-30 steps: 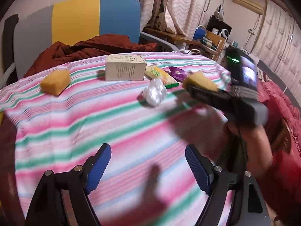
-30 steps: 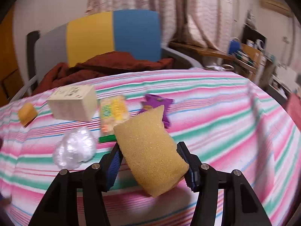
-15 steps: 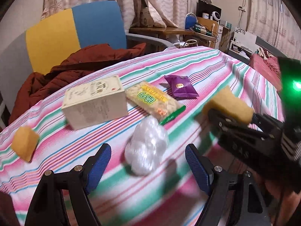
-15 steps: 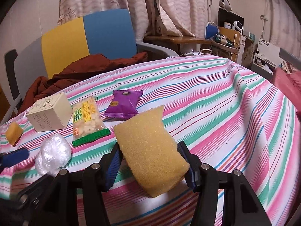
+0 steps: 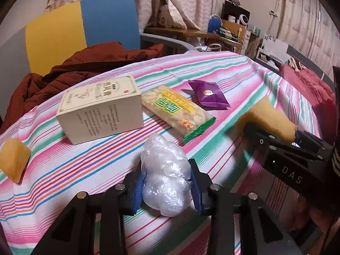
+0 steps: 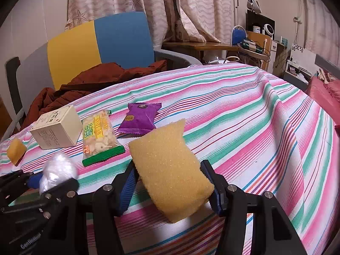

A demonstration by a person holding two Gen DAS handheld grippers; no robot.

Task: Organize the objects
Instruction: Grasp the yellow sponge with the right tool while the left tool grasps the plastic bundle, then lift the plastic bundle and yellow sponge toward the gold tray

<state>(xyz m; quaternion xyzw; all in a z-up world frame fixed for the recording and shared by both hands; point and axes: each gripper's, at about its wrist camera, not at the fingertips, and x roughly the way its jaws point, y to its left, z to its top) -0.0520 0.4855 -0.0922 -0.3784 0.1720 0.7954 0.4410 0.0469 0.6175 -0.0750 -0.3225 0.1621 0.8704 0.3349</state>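
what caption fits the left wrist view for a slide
Left tongs closed on a crumpled plastic bag on the striped tablecloth, right tongs holding a yellow sponge.

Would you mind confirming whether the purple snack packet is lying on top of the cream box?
No, the purple snack packet lies flat on the striped tablecloth, apart from the cream box.
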